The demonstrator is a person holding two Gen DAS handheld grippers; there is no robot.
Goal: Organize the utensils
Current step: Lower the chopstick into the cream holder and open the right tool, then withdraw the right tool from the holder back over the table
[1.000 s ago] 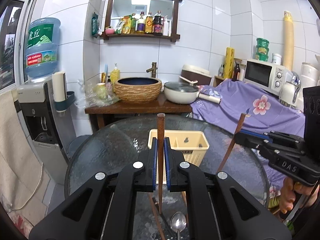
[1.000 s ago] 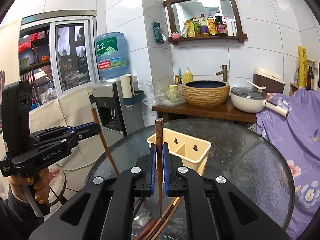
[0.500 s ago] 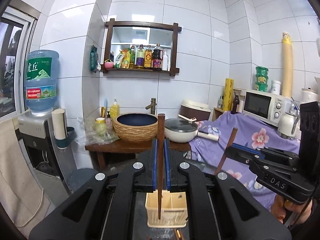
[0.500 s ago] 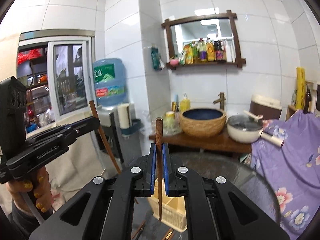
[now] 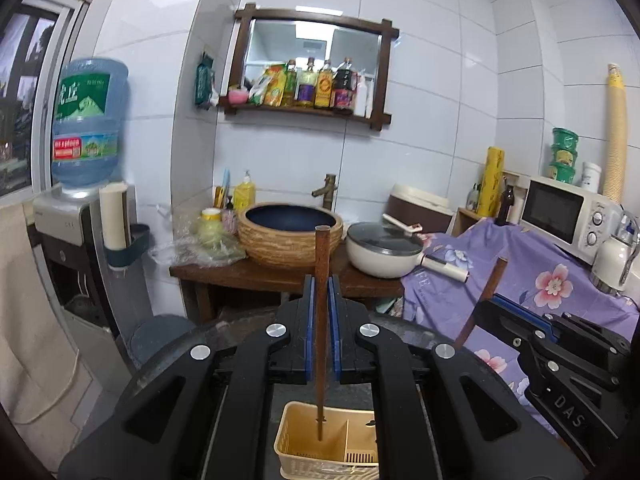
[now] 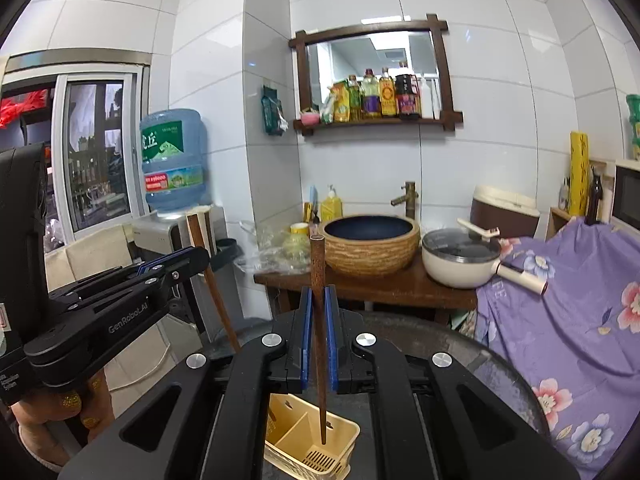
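I have two brown chopsticks, one per gripper. My left gripper [image 5: 320, 332] is clamped on the left chopstick [image 5: 321, 300], upright, thin tip down over the left compartment of the cream caddy [image 5: 298, 454]. My right gripper [image 6: 316, 332] grips the right chopstick [image 6: 318, 320] likewise, tip low over the caddy on the round glass surface [image 6: 460, 344]. I read "GenRobot.AI" and "DAS" on the gripper bodies.

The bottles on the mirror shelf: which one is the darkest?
The black-brown bottle with the red label, second from the right beside the white bottle; the other bottles are yellow or green.
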